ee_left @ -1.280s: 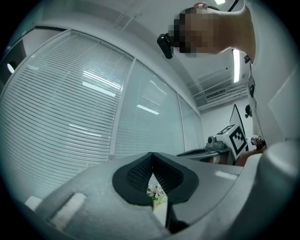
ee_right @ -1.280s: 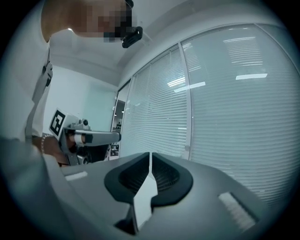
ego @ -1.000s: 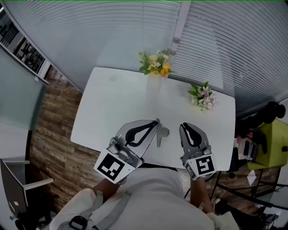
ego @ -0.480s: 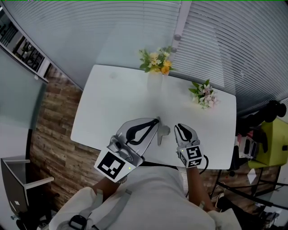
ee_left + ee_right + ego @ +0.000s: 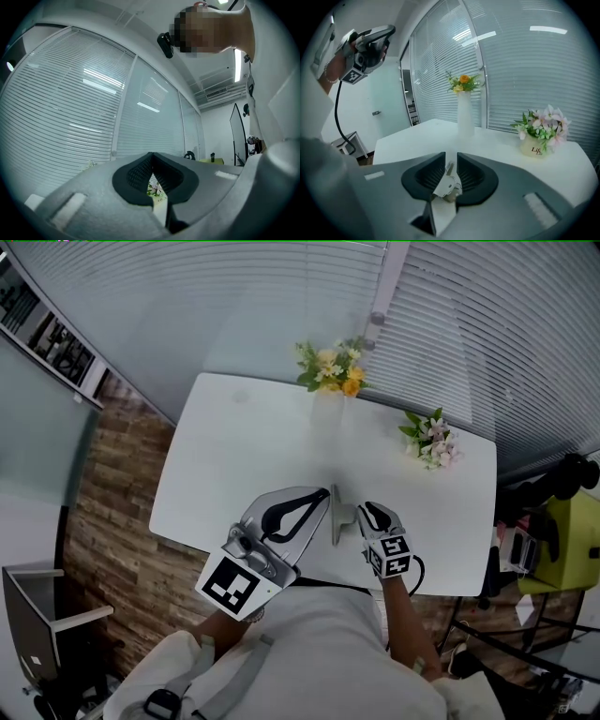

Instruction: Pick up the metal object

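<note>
The metal object [image 5: 337, 515] lies on the white table [image 5: 234, 446], at its near edge and about midway along it. The right gripper [image 5: 367, 511] sits low just to the object's right. Its own view shows the object [image 5: 447, 182] in the gap between the jaws, which are opening, and the pads do not press on it. I judge they are widening to take it in before a close.

The left gripper [image 5: 325, 493] is just to the object's left, with its tips together on nothing. It is raised and tilted up toward the blinds [image 5: 469, 334], probably so that it stays clear of the pick.

Along the far edge stands a vase [image 5: 325, 409] of yellow flowers. Toward the far right corner is a pot [image 5: 433, 448] of pink ones. Both are well apart from the work.
</note>
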`<move>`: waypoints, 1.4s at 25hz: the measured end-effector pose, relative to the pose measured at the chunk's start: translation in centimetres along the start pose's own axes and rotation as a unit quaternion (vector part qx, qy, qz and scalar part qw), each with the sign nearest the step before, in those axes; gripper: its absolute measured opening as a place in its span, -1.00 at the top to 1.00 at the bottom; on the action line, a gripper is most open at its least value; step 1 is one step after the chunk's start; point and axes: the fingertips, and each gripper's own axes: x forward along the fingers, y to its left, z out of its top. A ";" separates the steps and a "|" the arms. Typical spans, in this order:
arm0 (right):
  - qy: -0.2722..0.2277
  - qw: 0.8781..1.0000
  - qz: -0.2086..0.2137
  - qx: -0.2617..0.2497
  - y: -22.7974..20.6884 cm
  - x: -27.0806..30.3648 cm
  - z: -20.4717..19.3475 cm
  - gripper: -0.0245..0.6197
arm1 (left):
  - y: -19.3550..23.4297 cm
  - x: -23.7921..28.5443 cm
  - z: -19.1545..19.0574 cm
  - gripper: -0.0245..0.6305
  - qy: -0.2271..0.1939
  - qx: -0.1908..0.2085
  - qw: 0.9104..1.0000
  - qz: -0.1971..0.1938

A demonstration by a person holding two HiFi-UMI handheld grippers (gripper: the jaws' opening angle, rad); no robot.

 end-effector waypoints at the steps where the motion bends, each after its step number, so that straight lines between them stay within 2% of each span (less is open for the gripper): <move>1: 0.004 1.000 0.001 0.006 -0.2 0.3 -0.5 0.69 | 0.1 0.0 0.0 0.91 0.000 -0.001 1.000 0.001; 14: 0.050 0.993 0.022 0.100 -0.8 3.7 -5.6 0.58 | 0.9 0.4 -0.3 0.91 0.004 -0.004 1.000 0.004; 35: 0.052 0.988 0.037 0.141 0.1 5.5 -7.4 0.61 | 1.1 -0.1 -0.6 0.91 0.011 -0.005 1.000 0.013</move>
